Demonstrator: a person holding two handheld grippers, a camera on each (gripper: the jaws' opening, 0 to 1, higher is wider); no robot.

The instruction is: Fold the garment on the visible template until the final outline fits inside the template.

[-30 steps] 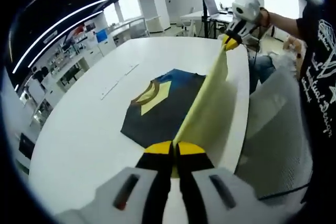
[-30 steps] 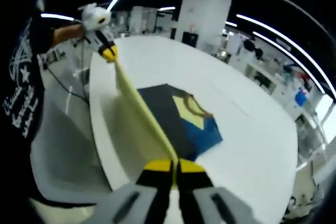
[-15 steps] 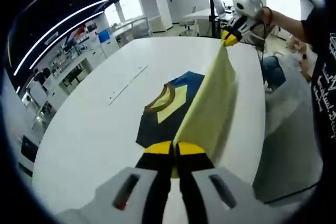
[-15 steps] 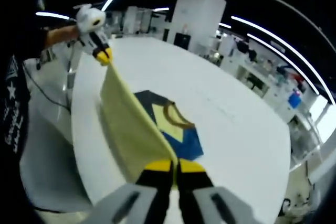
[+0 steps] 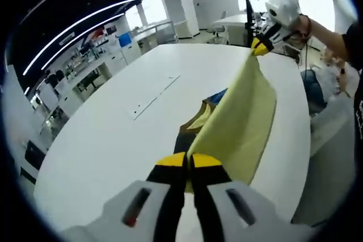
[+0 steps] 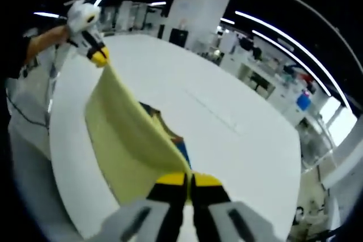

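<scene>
Left gripper view: the left tool (image 5: 188, 160) is seen at the bottom, with its two yellow-tipped jaws pressed together on one corner of the yellow cloth (image 5: 241, 123). The cloth is held up in the air above the white bench (image 5: 108, 140) and is stretched tight to the right tool (image 5: 260, 46), which is pinching the other corner near the far right edge of the bench. A hand (image 5: 295, 24) is wrapped around the right tool. Under the lifted cloth, a dark part of the garment (image 5: 190, 134) with a little blue is lying flat on the bench, near its right edge. A thin pale strip (image 5: 154, 89) is seen on the bench top, closer to the far left. Shelves and white pillars are seen far behind the bench.

Right gripper view: the right tool (image 6: 188, 178) is seen at the bottom, with its jaws squeezed shut on a corner of the yellow cloth (image 6: 127, 140). The cloth is spread wide and is held up by the left tool (image 6: 97, 56) at the upper left, which is clamped on the other corner, near the left edge of the bench (image 6: 238, 151). A small dark and blue bit of the garment (image 6: 170, 137) is peeking out from behind the cloth, flat on the bench.
</scene>
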